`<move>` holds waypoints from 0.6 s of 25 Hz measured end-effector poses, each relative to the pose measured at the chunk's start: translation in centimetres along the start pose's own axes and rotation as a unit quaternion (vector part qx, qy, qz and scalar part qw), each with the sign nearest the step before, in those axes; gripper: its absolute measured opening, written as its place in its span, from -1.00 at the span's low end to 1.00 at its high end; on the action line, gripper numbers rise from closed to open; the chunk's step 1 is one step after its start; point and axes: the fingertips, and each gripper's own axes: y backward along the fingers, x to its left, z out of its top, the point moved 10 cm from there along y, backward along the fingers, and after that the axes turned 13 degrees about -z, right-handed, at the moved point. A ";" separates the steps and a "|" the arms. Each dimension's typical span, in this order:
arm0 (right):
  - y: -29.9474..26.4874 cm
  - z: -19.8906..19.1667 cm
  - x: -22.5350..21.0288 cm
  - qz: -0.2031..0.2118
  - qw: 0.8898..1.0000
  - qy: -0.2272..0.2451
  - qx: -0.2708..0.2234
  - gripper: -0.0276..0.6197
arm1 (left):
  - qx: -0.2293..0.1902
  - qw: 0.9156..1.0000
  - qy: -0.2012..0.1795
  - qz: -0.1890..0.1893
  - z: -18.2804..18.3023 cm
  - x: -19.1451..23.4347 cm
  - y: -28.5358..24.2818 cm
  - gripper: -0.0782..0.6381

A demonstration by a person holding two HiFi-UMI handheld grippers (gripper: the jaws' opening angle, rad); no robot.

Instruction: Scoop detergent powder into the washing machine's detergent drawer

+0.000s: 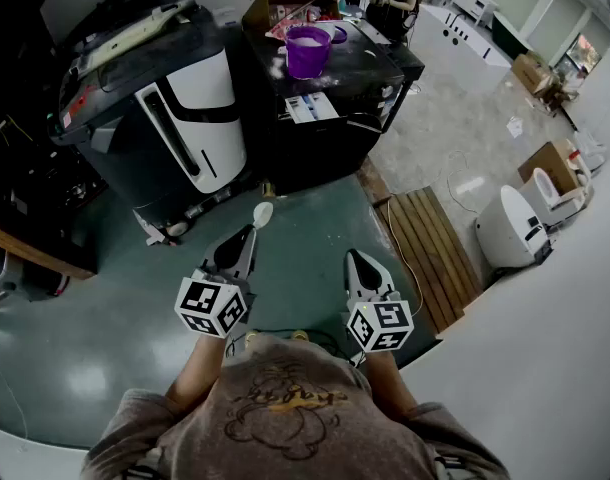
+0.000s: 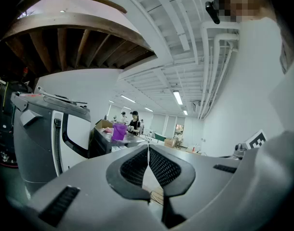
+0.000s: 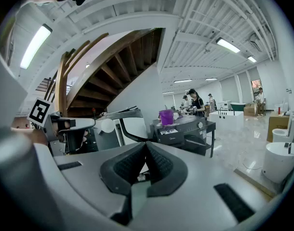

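In the head view the task looks barely begun. The person stands well back from the dark washing machine (image 1: 325, 118) at 12 o'clock. A purple cup (image 1: 307, 50), probably the powder, sits on top of the machine at its far side. The drawer cannot be picked out from here. The left gripper (image 1: 251, 230) points to 12 o'clock with a white spoon (image 1: 262, 212) sticking out beyond its tips. The right gripper (image 1: 353, 258) hangs beside it at 3 o'clock. The next move probably calls for stepping up to the machine and bringing the spoon to the cup.

In the left gripper view the jaws are pressed together on the spoon's thin white handle, seen edge-on between the pads.

In the right gripper view the jaws meet at the tips with nothing held. The spoon's bowl shows at 10 o'clock and the cup at 12.
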 end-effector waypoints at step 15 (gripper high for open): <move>-0.3 -1.5 -3.7 0.020 1.000 -0.002 0.014 -0.92 | -0.003 1.000 -0.002 0.021 -1.4 -2.1 -2.6 -0.72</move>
